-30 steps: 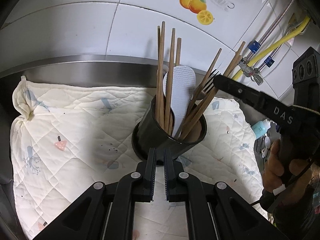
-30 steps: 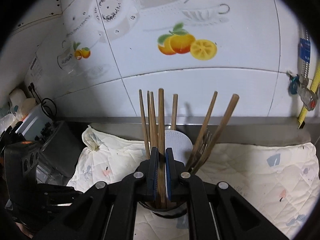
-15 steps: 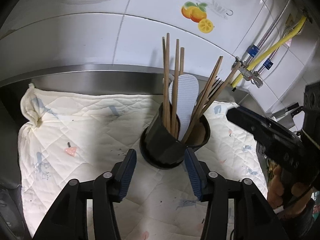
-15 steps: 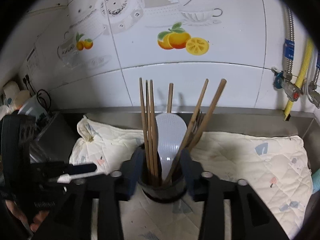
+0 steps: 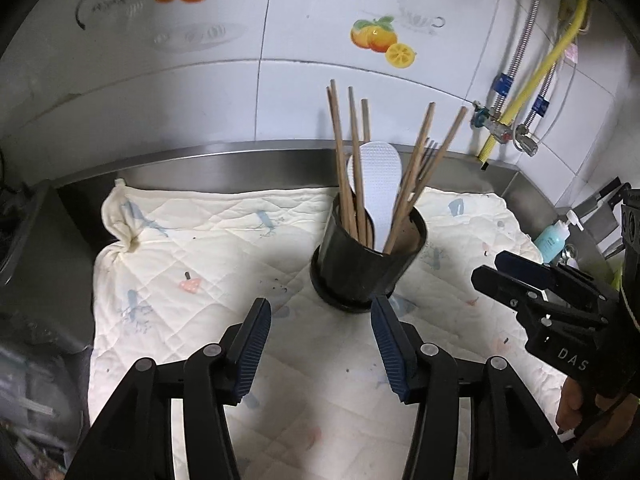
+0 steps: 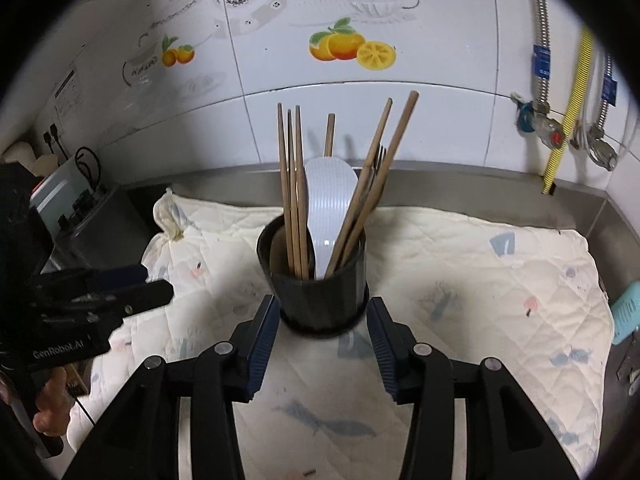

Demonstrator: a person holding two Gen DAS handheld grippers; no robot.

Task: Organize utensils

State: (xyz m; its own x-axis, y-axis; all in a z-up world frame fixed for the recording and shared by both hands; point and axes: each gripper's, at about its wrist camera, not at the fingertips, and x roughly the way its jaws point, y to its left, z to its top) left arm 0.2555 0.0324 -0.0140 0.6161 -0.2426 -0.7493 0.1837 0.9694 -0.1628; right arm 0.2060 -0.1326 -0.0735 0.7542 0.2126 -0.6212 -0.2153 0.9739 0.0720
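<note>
On the quilted mat (image 5: pixel 208 264) covering the tabletop, the black holder (image 5: pixel 366 268) is carrying chopsticks (image 5: pixel 344 160) and a white paddle (image 5: pixel 380 184). You are holding the left gripper (image 5: pixel 320 344) and right gripper (image 6: pixel 320 344) half-open and empty, their jaws having just opened; the loading step looks finished, so next confirm nothing remains.

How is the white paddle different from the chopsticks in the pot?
The paddle is white, wide and flat; the chopsticks are brown, thin wooden sticks. There is one paddle but several chopsticks. The chopsticks reach higher than the paddle. Both stand in the black pot.

Home kitchen: fruit-patterned wall tiles (image 6: pixel 352 46), steel counter (image 5: pixel 240 160) (gas hose (image 5: pixel 532 80) too).
</note>
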